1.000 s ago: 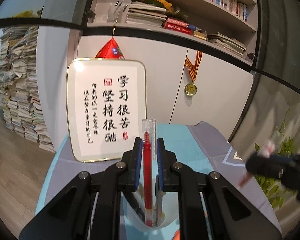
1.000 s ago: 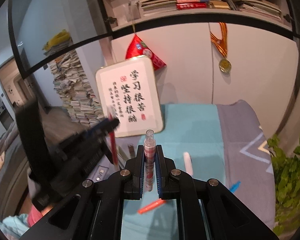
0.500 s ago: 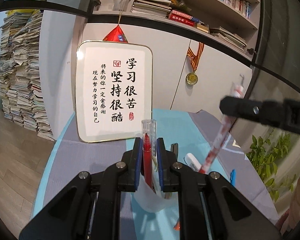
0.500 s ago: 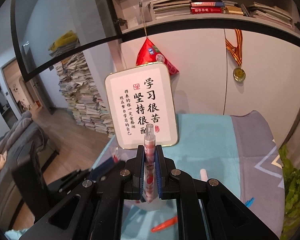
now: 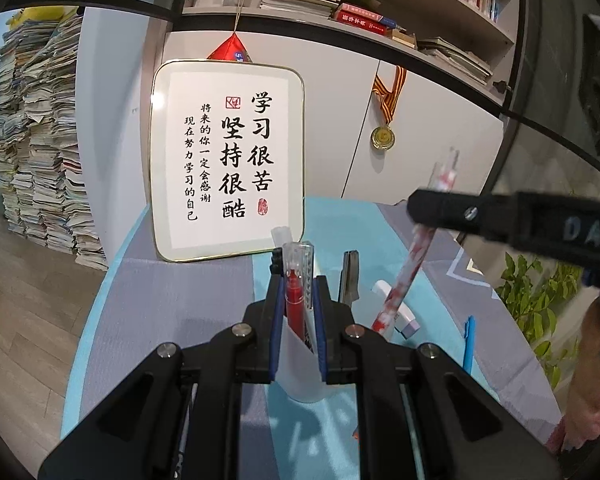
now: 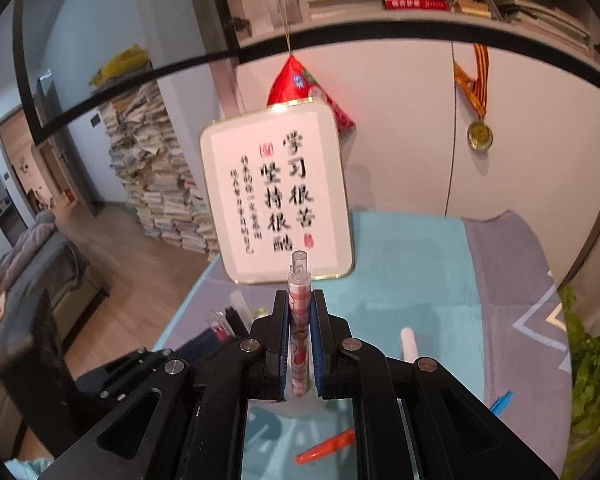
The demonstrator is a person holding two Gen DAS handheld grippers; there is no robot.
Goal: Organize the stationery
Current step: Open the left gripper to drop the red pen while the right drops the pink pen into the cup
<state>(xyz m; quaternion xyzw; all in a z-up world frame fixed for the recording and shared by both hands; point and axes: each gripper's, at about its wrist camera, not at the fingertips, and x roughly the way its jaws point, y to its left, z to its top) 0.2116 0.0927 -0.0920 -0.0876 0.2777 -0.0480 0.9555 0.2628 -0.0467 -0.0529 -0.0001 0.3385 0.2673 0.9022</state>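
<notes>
Clamping the red pen (image 5: 293, 300) between its blue pads, the left gripper (image 5: 298, 312) holds it upright, clear cap above the jaw tips and lower end inside the white cup (image 5: 300, 372), which stands directly beneath and between the jaws. Just beyond the left jaws, more pens rise from the cup, among them a dark clip (image 5: 350, 276). To their right lies a white eraser stick (image 5: 396, 310) on the cloth-covered table (image 5: 180, 300), and further right a blue pen (image 5: 468, 344). The right gripper (image 6: 299, 344) is likewise closed on a red-patterned pen (image 6: 299, 340), held upright with its clear top above the jaw tips; its lower end hangs over the cup. Below the right jaws lies an orange pen (image 6: 326, 446). Beyond both grippers, a framed calligraphy board (image 5: 228, 160) leans against the cabinet.
</notes>
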